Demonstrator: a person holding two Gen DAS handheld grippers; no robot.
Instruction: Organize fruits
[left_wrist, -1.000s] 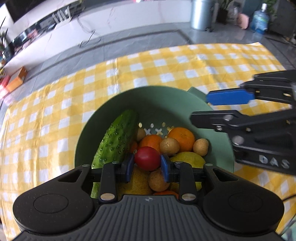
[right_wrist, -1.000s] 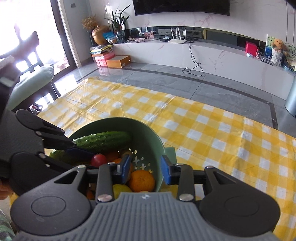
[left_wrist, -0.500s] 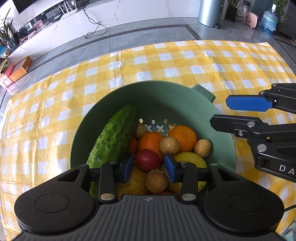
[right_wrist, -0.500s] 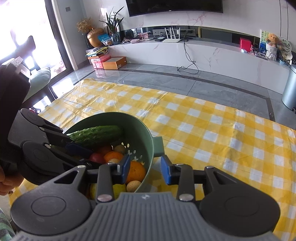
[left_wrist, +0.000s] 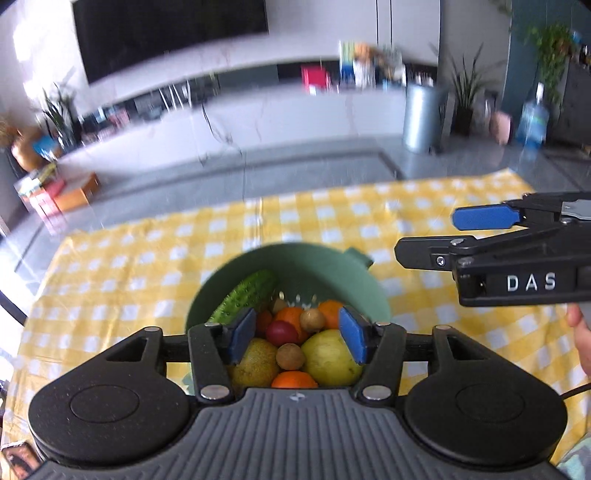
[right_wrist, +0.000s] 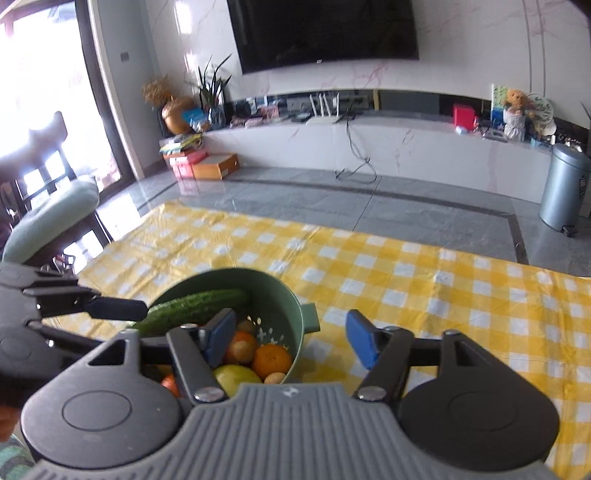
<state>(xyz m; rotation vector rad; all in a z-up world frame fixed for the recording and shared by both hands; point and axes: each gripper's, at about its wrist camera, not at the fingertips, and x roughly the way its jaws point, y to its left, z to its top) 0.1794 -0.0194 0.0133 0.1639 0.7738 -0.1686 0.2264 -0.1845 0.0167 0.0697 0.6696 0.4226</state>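
With both tools lifted clear above the green colander (left_wrist: 295, 266), the step in hand looks like a release. The left gripper (left_wrist: 297, 334) has its blue pads well apart and opening, nothing pressed between them; the red fruit (left_wrist: 281, 332) lies below in the pile among an orange (left_wrist: 330, 308), a yellow-green pear (left_wrist: 330, 356) and small brown fruits, with the cucumber (left_wrist: 245, 301) leaning on the colander wall. The right gripper (right_wrist: 291, 341) is opening too, empty, its gap hanging over the colander's handle (right_wrist: 310, 317) and the yellow checked cloth (right_wrist: 443, 288).

All the produce I can see sits in the colander and the cloth is bare, so I judge the sorting nearly or fully done; the next move is probably just drawing both tools away without knocking the rim.

The only legible writing is "DAS" (left_wrist: 531, 282) on the side of the right gripper.
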